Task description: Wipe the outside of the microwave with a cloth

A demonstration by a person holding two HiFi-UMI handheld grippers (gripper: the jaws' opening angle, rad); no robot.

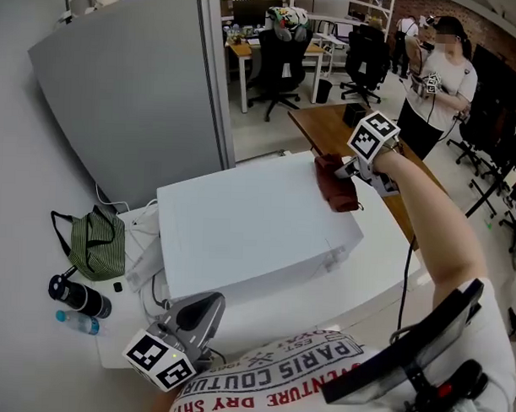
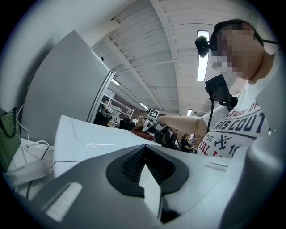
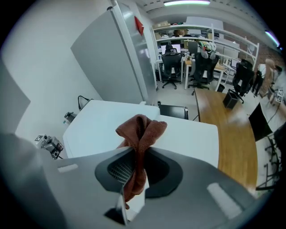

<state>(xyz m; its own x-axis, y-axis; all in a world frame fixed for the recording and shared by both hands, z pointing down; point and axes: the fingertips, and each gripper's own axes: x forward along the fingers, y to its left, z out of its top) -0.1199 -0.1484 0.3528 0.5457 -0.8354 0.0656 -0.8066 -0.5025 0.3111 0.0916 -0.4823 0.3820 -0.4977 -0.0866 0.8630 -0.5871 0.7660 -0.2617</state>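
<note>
Head view puts the left tool (image 1: 202, 313) by the front left corner of the microwave (image 1: 249, 226), its jaws pressed together on nothing. The microwave is a smooth, white, rigid box on the counter (image 1: 335, 307), likely heavy enough to stay put under rubbing. At its top's far right edge, the right tool (image 1: 348, 174) pinches the rust-brown cloth (image 1: 336, 188). The cloth looks soft, limp and light, and is best held by its bunched middle.
</note>
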